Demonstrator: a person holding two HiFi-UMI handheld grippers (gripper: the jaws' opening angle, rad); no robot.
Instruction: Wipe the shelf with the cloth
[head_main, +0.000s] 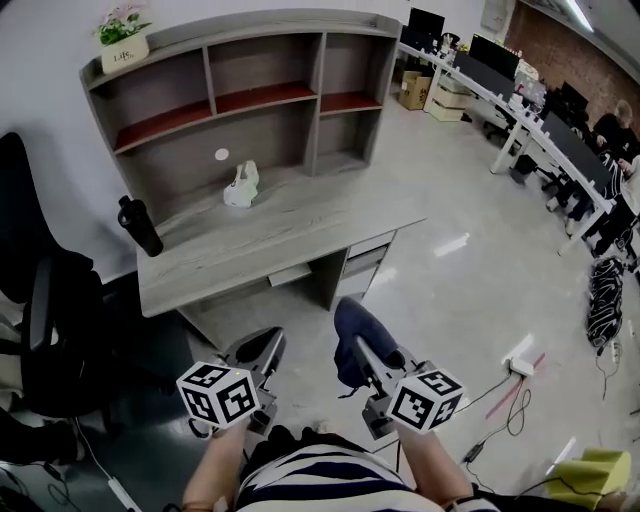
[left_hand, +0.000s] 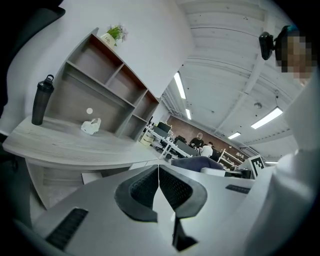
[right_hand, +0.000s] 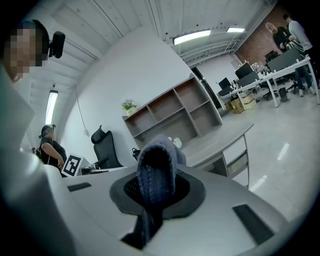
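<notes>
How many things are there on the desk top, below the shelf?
2. A black bottle stands at the desk's left end; a small white object lies near its middle. None seems hidden.

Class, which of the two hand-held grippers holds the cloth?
The right hand-held gripper, shut on the blue cloth; the left hand-held gripper is shut, empty.

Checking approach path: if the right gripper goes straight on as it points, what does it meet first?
Likely the desk, near its front edge, below the shelf. Nothing shows between it and the cloth in the right gripper, though depth is unclear.
</notes>
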